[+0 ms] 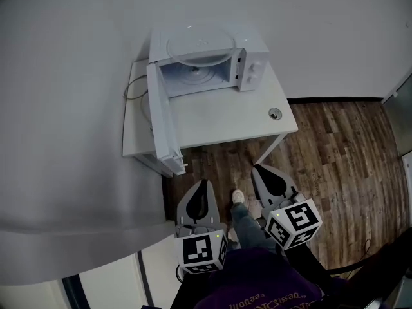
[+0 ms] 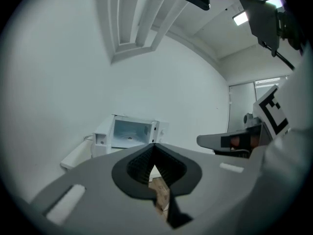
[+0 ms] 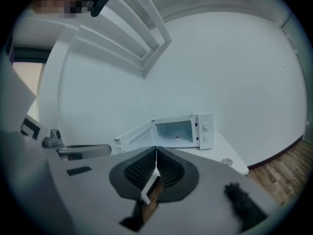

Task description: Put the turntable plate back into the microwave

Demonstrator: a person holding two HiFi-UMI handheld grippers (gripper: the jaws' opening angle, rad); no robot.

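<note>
On top of the microwave (image 1: 251, 69) lies the plate (image 1: 198, 45), which only our head view shows. Our gripper views look into the cavity, past the open door (image 1: 162, 118). We hold the left gripper (image 1: 205, 185) and right gripper (image 1: 262, 172) well back, jaws together, empty.
</note>
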